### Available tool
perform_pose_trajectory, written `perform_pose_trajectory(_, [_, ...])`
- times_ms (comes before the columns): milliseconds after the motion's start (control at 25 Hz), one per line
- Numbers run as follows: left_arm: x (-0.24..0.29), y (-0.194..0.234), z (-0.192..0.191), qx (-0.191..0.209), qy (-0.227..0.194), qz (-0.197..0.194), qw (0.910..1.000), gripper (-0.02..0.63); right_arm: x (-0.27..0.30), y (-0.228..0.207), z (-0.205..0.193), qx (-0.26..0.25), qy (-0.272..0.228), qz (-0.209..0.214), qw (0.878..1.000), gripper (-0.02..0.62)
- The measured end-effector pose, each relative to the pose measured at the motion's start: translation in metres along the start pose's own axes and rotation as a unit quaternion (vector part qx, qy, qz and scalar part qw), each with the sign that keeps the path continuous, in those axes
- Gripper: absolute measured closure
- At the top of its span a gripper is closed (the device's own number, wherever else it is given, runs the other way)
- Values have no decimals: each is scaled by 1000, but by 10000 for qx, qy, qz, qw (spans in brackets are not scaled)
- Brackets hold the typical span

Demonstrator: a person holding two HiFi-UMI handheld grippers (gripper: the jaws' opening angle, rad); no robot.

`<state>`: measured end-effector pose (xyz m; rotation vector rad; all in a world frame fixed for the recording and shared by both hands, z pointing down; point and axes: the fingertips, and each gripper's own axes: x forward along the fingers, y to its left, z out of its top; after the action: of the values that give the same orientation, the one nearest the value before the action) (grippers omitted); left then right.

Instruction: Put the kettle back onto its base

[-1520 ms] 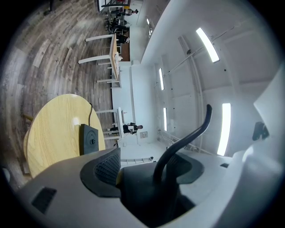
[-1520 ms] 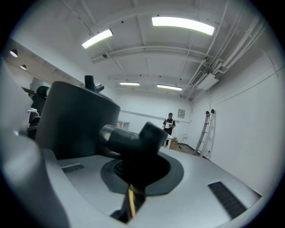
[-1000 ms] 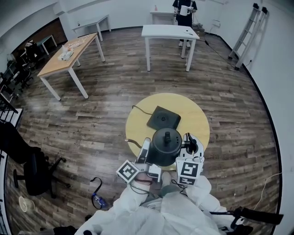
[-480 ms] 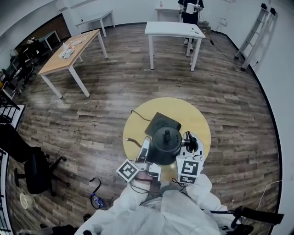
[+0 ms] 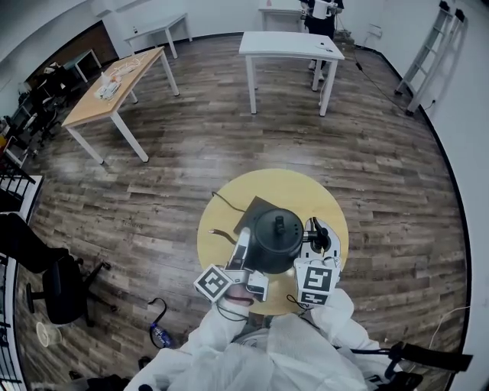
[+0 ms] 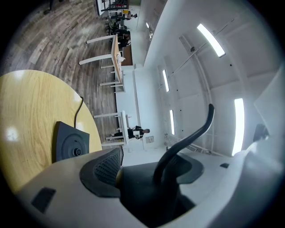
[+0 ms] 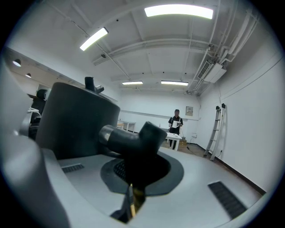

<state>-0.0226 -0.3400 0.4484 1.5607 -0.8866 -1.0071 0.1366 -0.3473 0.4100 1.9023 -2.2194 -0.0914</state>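
Observation:
I hold a black kettle in the air over the round yellow table, one gripper on each side. On the kettle's left, my left gripper is shut on a black part of it. To the kettle's right, my right gripper is shut on the kettle's black handle, beside the dark body. The flat black base lies on the table. The kettle hides most of it in the head view. It shows ahead in the left gripper view as the base.
The base's cable runs off the table's left side. Across the wood floor stand a wooden table, a white table, a ladder and a person. An office chair is at my left.
Both grippers have carried the kettle forward over the table. It was short of the base and now covers most of it in the head view. Both grips are unchanged.

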Motion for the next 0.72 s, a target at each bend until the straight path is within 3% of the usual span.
perform_pose_trajectory(440, [44, 16, 26, 213, -112, 75, 9997, 285, 48, 2, -2, 180, -241, 143, 9994, 572])
perform_pose_trajectory(720, [56, 36, 41, 1164, 327, 451, 9916, 296, 65, 3, -7, 33, -455, -15, 9990, 565])
